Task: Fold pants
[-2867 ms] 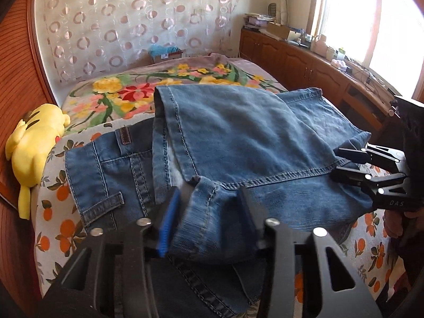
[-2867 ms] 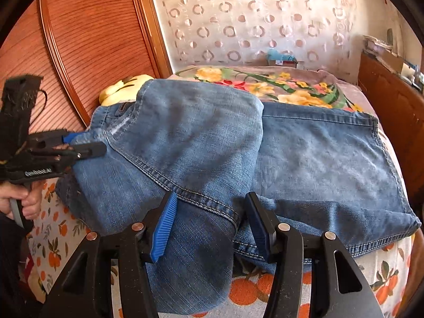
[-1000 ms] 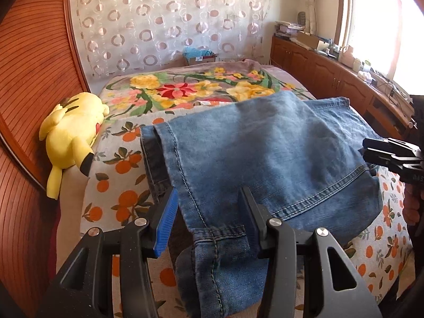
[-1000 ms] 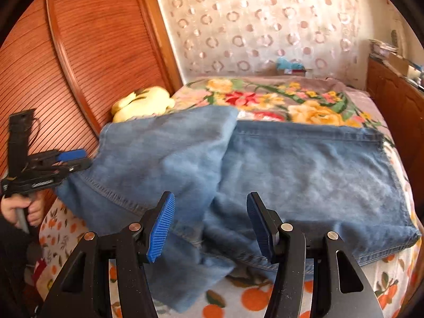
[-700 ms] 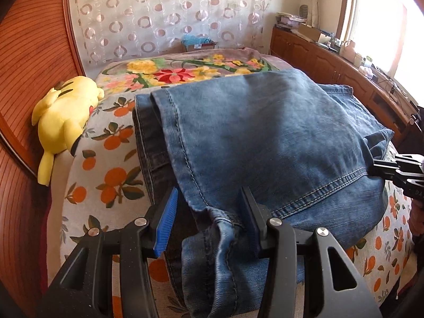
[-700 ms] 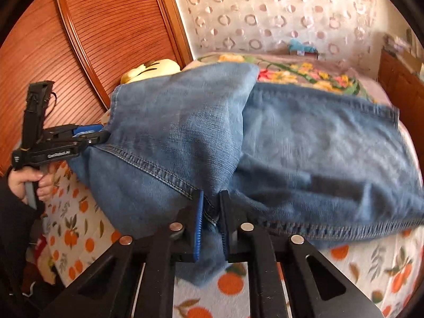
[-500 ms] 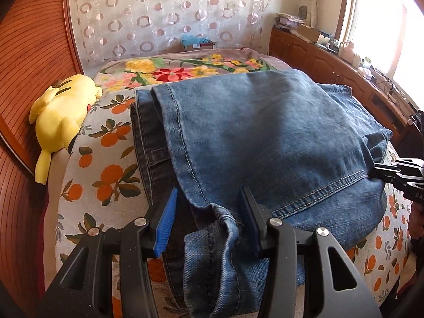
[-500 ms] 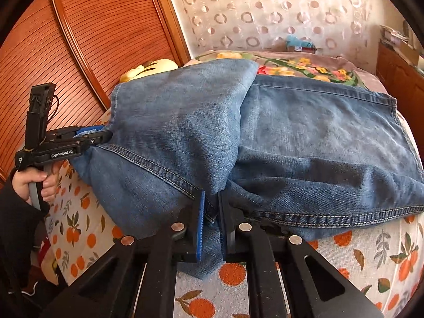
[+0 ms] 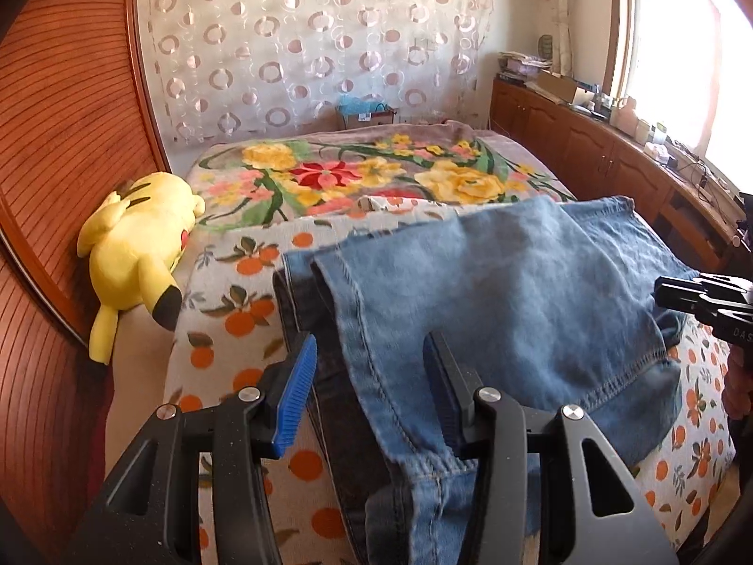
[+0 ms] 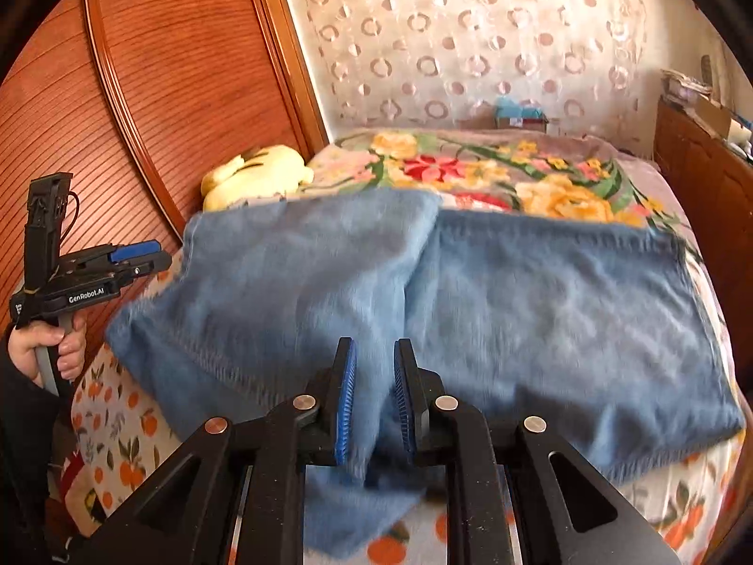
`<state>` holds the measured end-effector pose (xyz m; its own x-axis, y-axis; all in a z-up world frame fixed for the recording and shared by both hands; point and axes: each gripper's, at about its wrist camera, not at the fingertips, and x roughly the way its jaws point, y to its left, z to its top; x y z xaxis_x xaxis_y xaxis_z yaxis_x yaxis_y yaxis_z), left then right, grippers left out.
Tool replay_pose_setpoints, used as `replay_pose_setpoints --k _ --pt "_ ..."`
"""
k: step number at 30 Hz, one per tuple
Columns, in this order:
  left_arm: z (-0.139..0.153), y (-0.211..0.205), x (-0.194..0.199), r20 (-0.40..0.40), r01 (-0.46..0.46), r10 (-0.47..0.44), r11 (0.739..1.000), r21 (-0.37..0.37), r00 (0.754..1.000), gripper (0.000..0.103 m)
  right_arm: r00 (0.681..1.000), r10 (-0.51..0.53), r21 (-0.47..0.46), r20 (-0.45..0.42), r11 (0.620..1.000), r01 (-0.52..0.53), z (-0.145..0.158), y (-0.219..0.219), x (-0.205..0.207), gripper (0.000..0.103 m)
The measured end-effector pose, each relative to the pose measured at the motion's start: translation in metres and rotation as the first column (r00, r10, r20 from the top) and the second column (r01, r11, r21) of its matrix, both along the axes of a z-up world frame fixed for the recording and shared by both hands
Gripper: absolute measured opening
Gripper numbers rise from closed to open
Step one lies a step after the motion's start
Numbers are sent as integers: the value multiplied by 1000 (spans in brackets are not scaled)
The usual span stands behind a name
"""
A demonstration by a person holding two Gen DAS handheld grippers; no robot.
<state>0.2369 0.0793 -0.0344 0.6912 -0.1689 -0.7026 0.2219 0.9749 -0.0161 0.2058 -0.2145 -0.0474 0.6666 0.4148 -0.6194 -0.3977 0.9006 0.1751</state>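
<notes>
Folded blue jeans point(image 9: 517, 292) lie on the bed, one half laid over the other point(image 10: 541, 310). My left gripper point(image 9: 369, 343) hovers over their near left edge. Its fingers stand apart, and the hem and a dark inner layer run flat between them without being pinched. From the right wrist it shows at the jeans' left corner point(image 10: 162, 256), held by a hand point(image 10: 61, 343). My right gripper point(image 10: 374, 343) sits at the near edge. Its jaws are opening narrowly, with a blurred fold of denim still in the gap. It also shows at the jeans' right corner point(image 9: 659, 289).
A yellow plush toy point(image 9: 141, 235) lies at the bed's left side against the wooden panel point(image 9: 56, 141). An orange-print sheet point(image 9: 226, 320) and a floral blanket point(image 9: 376, 174) cover the bed. Wooden cabinets point(image 9: 588, 150) line the right wall under the window.
The right jaws, shut on the denim edge half a second ago, have parted slightly. The bunched denim between the left fingers has flattened out, and the jeans lie lower on the bed.
</notes>
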Motion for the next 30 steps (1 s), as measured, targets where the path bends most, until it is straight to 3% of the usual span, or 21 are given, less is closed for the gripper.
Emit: replay_pose_setpoints --k 6,10,13,18,24,26,28,30 --pt "-3 -15 11 0 28 -28 1000 13 1000 48 999 52 2 -16 999 -52 -9 24 25 17" --pt "-21 -18 21 -47 23 -21 999 41 999 48 998 19 -96 -59 995 -24 -29 34 47 17" --pt "-32 -13 24 -73 8 -4 999 50 997 48 995 17 -103 -103 994 -28 -44 35 60 17" --pt "-36 -6 24 -78 -6 8 1000 25 997 48 995 27 -106 -97 994 -38 -43 34 60 17" --pt "-11 -14 12 -15 35 -35 999 -13 999 50 999 -8 -128 -44 992 2 -20 6 34 19" --pt "-3 -22 8 5 62 -62 998 -12 998 71 999 -34 -138 -33 990 30 -14 -10 18 24" --pt "5 -32 5 40 91 -90 996 -26 995 78 998 -57 -145 -33 988 52 -14 -25 8 28" --pt "10 -43 4 48 121 -119 992 -38 992 78 997 -73 -151 -33 986 67 -16 -33 1 31"
